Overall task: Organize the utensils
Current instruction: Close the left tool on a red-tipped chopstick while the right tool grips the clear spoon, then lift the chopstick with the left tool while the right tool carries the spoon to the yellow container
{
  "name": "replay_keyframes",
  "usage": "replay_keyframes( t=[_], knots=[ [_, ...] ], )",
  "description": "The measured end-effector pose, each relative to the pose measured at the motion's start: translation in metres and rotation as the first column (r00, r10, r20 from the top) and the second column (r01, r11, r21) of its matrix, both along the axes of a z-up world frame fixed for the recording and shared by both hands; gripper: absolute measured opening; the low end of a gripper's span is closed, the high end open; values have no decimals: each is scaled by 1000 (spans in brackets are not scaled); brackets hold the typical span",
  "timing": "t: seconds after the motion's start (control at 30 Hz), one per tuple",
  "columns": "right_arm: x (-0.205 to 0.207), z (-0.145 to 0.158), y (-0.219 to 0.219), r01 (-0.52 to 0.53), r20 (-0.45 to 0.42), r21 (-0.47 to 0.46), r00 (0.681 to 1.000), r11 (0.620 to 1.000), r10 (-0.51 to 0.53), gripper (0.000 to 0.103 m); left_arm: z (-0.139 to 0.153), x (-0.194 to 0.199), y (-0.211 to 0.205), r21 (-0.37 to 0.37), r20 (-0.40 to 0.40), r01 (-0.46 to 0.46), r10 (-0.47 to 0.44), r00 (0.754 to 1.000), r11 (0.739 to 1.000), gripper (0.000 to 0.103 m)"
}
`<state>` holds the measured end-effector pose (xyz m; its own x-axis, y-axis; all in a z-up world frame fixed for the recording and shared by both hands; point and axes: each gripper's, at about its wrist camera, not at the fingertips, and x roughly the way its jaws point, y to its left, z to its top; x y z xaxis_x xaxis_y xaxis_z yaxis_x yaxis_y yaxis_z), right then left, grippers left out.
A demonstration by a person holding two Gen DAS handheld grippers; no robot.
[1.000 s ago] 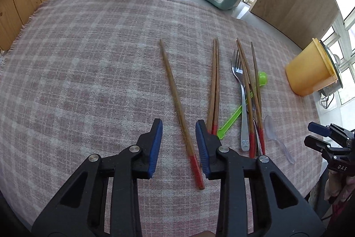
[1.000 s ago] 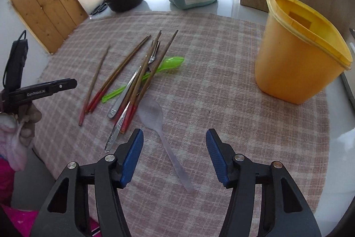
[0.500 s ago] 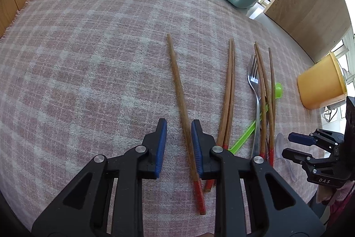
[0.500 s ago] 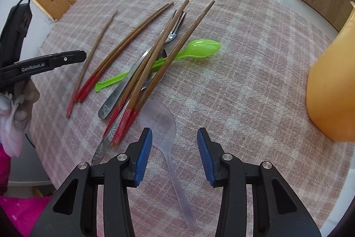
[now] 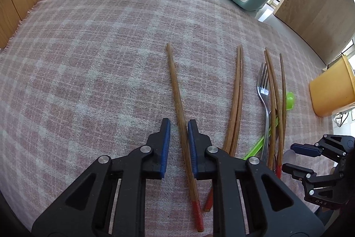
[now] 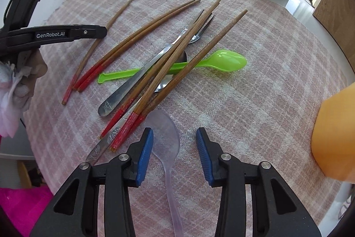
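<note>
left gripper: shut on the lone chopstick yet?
Not yet: the left gripper straddles the lone chopstick, but a gap shows beside the left pad.

Bright window daylight — sharp focus, heavy fisheye edges

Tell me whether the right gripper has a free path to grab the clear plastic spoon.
Probably yes. The right gripper is open, its fingers straddling the clear plastic spoon. Only the red-tipped chopsticks lie close beside its left finger; nothing covers the spoon.
</note>
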<state>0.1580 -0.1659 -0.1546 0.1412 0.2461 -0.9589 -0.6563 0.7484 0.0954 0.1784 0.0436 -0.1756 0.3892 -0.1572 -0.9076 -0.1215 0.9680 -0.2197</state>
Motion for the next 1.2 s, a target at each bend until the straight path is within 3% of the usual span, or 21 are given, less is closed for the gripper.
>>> replay_keyframes(
  t=[0.07,0.33,0.6,0.83,1.2],
  knots=[
    [-1,0,9,-10,-8,6,1000,1000,10,18,0,1,0,6,3,-1,1,1000,1000,13],
    [3,5,14,12,-18,47,1000,999,-11,4,-2,-2,5,-36,0,-14,14,1000,999,6],
    [1,15,-12,81,-17,112,997,990,-80,2,0,-13,19,-68,-10,-61,60,998,996,5],
    [1,23,-44,152,-29,154,988,976,-149,1,2,-18,26,-53,-15,-64,63,998,997,5],
    [-9,68,-70,218,69,250,968,943,-242,1,56,-35,13,-113,111,-35,47,993,993,4]
  ],
)
